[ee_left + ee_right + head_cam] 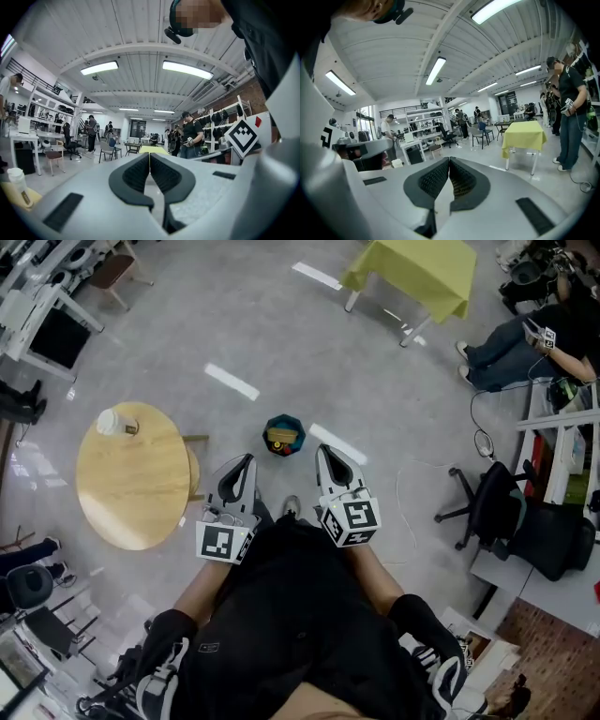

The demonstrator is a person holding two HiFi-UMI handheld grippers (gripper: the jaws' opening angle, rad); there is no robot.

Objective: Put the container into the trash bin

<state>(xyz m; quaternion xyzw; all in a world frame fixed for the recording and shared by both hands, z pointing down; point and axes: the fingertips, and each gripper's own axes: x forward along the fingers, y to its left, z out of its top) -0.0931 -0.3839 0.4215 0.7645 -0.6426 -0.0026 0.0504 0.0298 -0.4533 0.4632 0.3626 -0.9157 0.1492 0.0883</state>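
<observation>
A white lidded container [110,421] stands at the far edge of a round wooden table [131,488], left of me. In the left gripper view the container [18,185] shows at the lower left. A dark teal trash bin [283,434] with some items in it sits on the floor, just ahead of both grippers. My left gripper [246,460] and right gripper [323,451] are held side by side close to my body, pointing roughly level. The left gripper [149,154] has its jaws together with nothing between them. The right gripper [449,160] is likewise shut and empty.
A yellow-green table [417,273] stands far ahead on the right. A black office chair [497,507] and a cable on the floor lie to the right. A seated person [525,338] is at the upper right. Desks and shelves line the left side.
</observation>
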